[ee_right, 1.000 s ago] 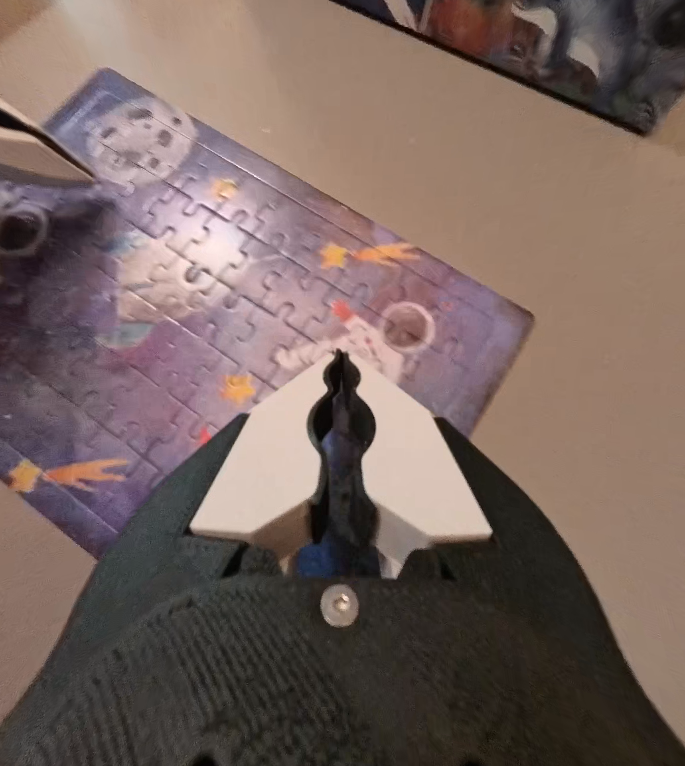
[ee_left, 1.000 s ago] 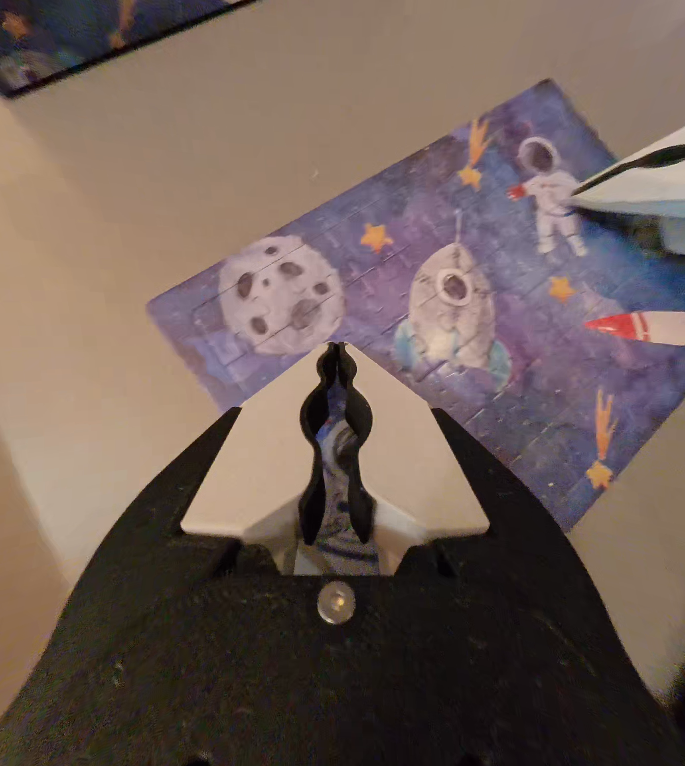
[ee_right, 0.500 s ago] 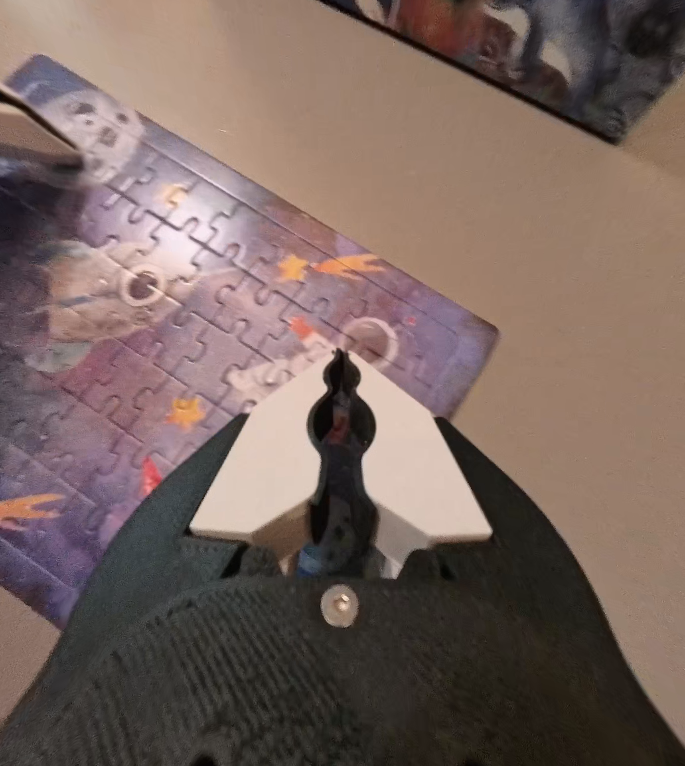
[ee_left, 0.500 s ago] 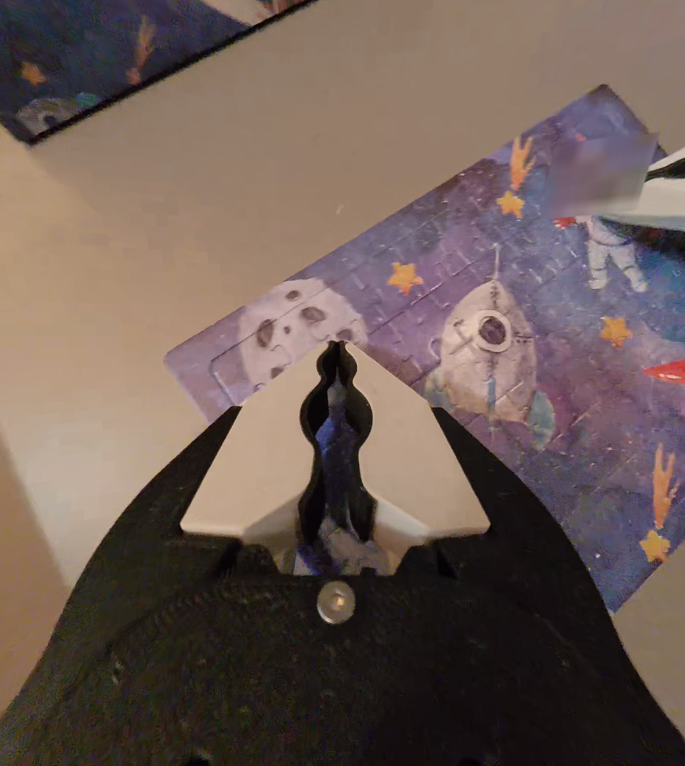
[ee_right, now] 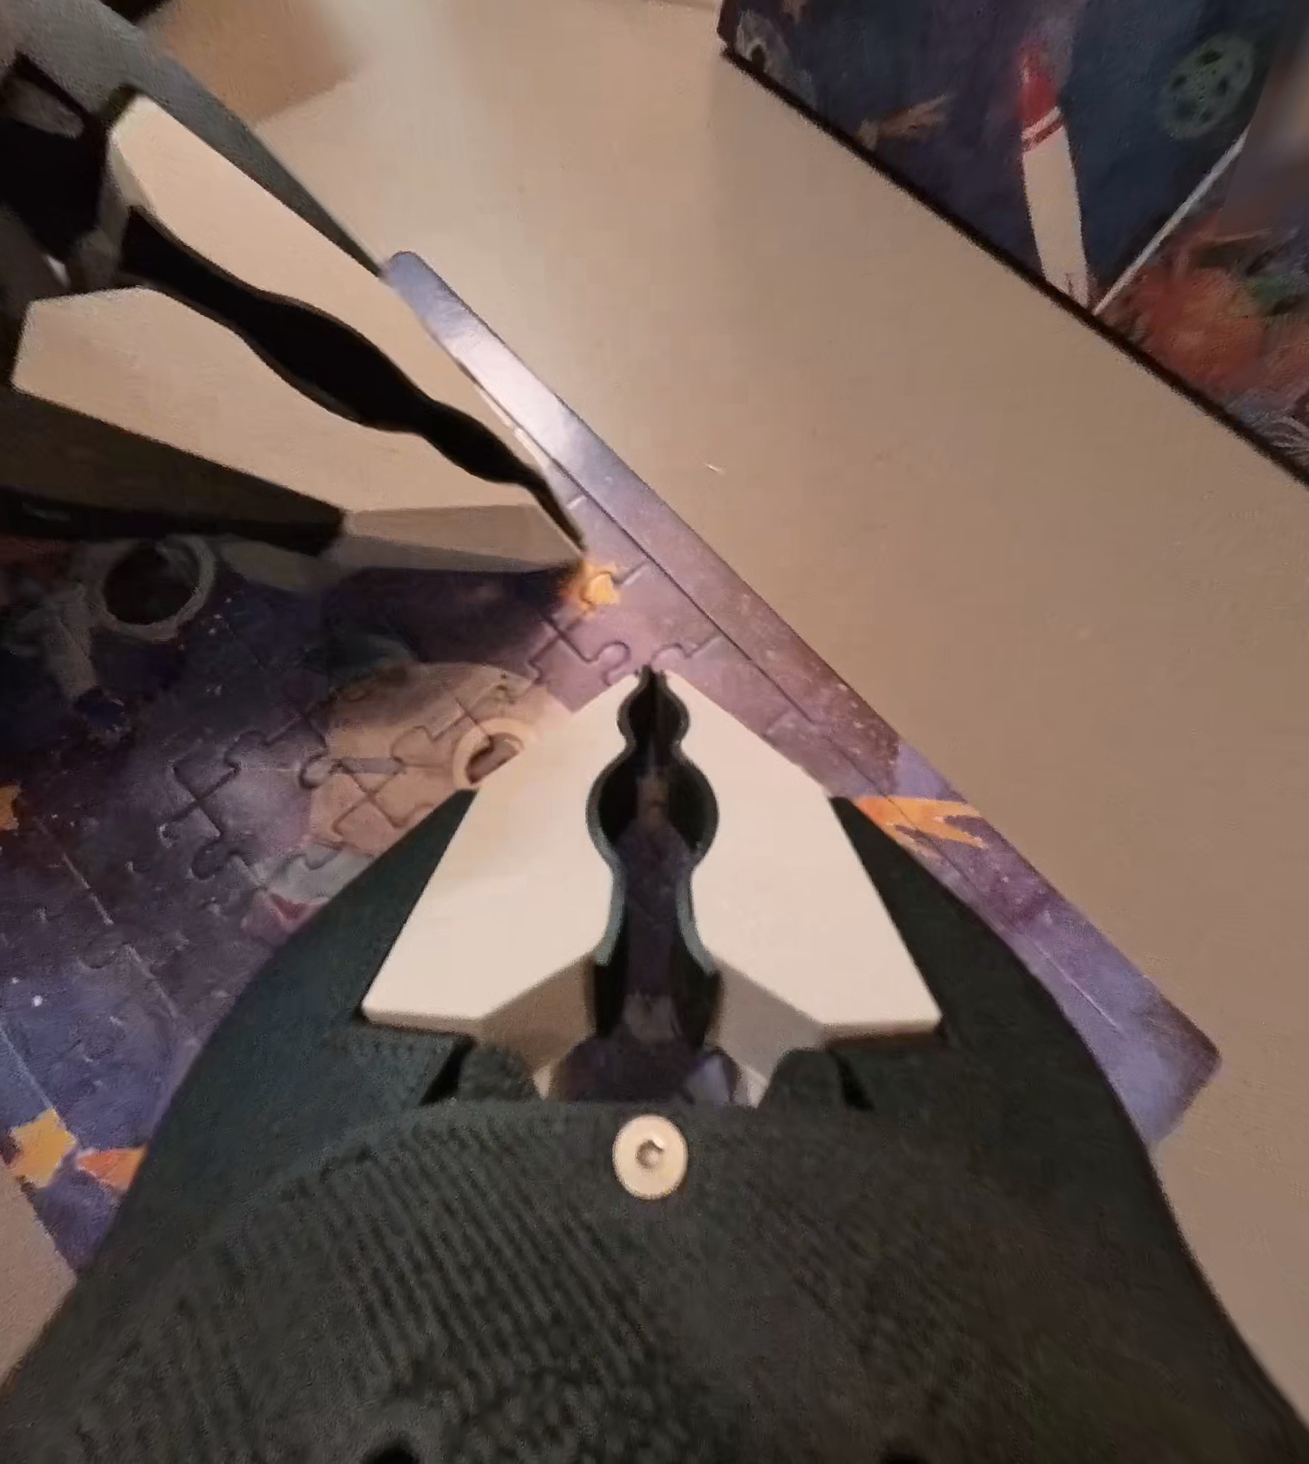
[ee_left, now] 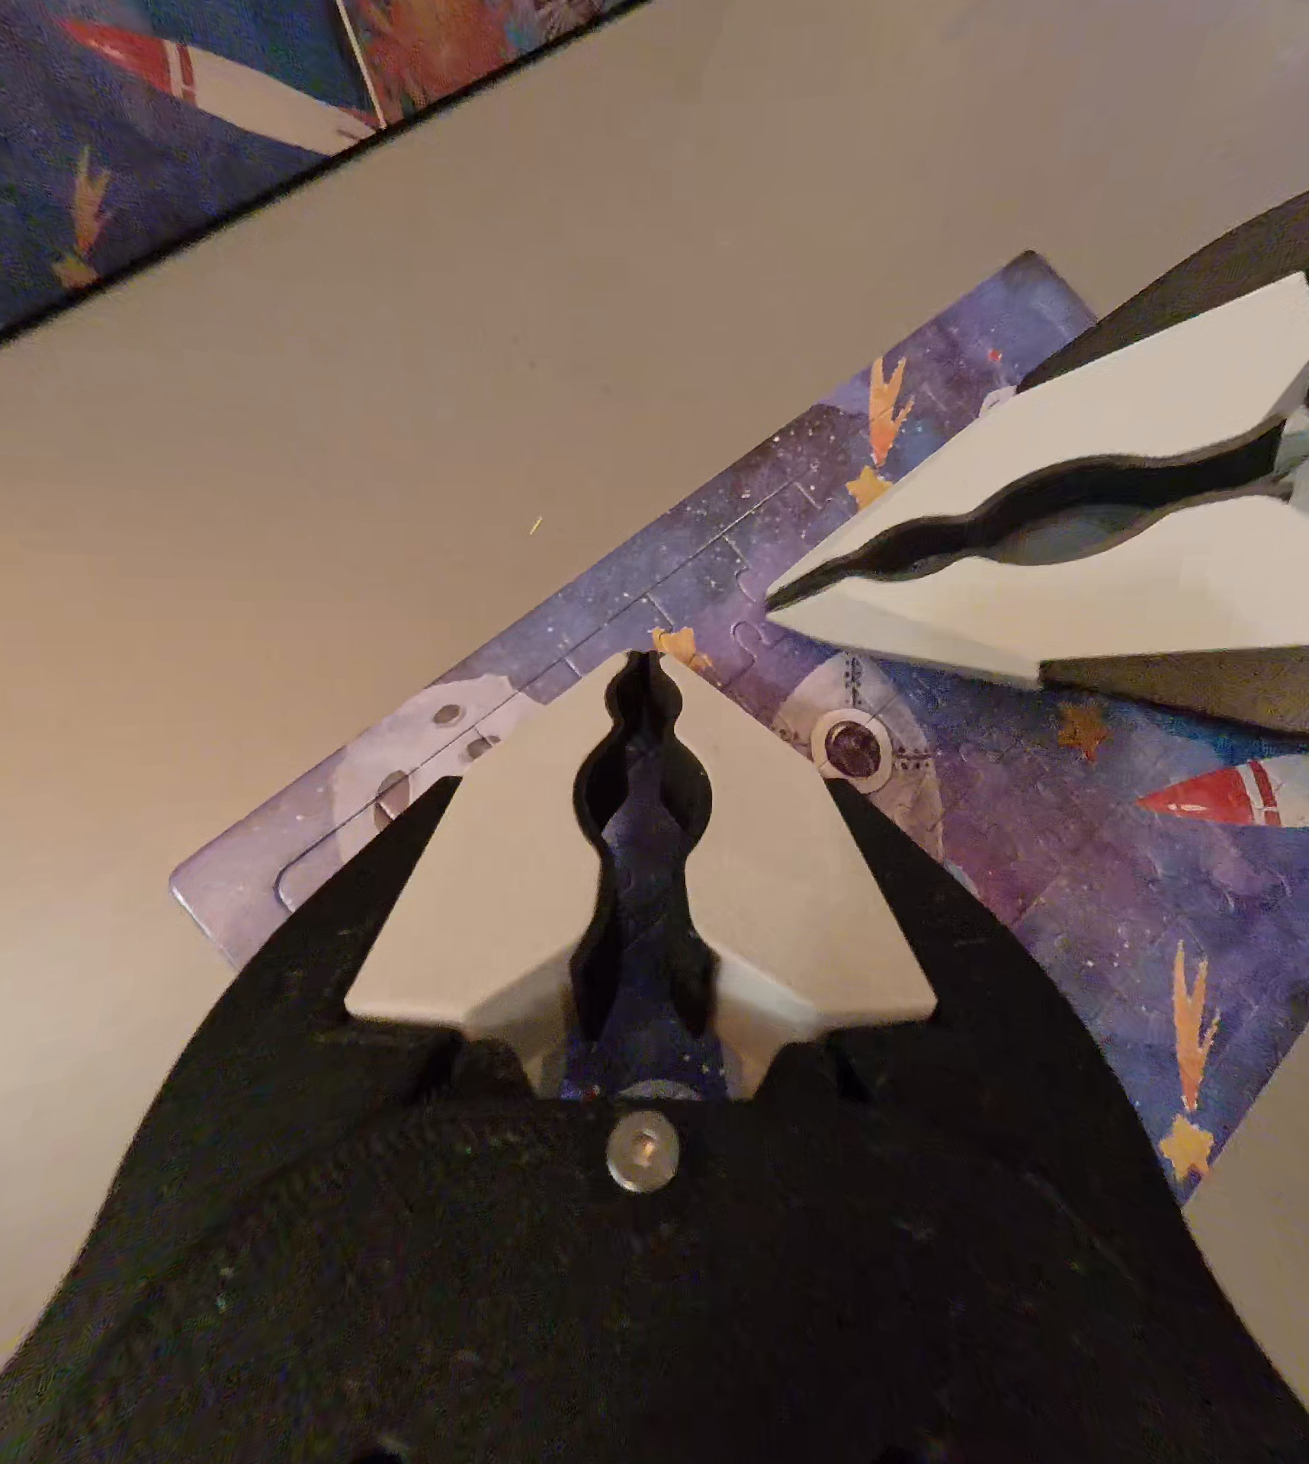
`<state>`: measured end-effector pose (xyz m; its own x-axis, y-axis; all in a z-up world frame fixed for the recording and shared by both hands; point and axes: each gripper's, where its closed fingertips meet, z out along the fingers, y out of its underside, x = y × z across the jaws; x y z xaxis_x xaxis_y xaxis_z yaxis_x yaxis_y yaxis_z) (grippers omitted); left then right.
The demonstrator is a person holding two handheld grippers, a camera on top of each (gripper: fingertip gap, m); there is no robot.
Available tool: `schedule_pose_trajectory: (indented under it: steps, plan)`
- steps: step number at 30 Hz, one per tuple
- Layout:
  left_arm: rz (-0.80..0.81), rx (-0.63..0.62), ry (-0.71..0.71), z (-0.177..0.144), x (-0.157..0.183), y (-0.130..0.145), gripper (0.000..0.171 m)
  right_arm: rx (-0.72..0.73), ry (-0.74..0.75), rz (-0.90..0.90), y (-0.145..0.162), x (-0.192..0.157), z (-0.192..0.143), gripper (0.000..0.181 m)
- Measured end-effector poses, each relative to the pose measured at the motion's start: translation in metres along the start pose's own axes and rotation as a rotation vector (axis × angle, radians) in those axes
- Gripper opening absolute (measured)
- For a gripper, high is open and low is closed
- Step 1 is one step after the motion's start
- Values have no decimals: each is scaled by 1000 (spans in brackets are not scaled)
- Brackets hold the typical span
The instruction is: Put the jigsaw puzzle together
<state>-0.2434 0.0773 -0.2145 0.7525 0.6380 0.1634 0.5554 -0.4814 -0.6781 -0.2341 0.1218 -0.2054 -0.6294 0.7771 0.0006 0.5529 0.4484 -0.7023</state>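
The space-themed jigsaw puzzle (ee_left: 1031, 871) lies flat and joined on the beige table (ee_left: 397, 396); it also shows in the right wrist view (ee_right: 160, 832). My left gripper (ee_left: 643, 657) is shut and empty, with its tip low over the puzzle's far edge beside a yellow star (ee_left: 679, 643). My right gripper (ee_right: 651, 673) is shut and empty, close to the same edge. In the left wrist view the right gripper (ee_left: 774, 614) comes in from the right. In the right wrist view the left gripper (ee_right: 572, 547) comes in from the upper left. I cannot tell whether the tips touch the puzzle.
The puzzle box (ee_left: 81, 158) with the same space picture lies at the far edge of the table; it shows at the top right in the right wrist view (ee_right: 1110, 119). Bare table (ee_right: 952, 554) lies between box and puzzle.
Both grippers have come down closer to the puzzle and moved toward each other, meeting near the middle of its far edge. Both stayed shut.
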Motion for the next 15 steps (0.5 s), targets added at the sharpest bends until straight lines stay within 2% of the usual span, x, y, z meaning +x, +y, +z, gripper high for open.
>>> schedule_pose_trajectory:
  steps: [2, 6, 9, 12, 15]
  plan:
    - [-4, -9, -33, -6, -11, 4, 0, -4, 61, 37, 9, 21, -10, 0]
    - [-28, -8, -173, -26, -53, 16, 0, 0, 182, 192, 43, 83, -44, 0]
    - [-54, -10, -242, -39, -81, 23, 0, 24, 223, 289, 63, 119, -65, 0]
    - [-92, 7, -265, -55, -94, 28, 0, 51, 272, 265, 71, 127, -81, 0]
    - [-45, 72, -189, -74, -79, 32, 0, 91, 240, 193, 80, 110, -94, 0]
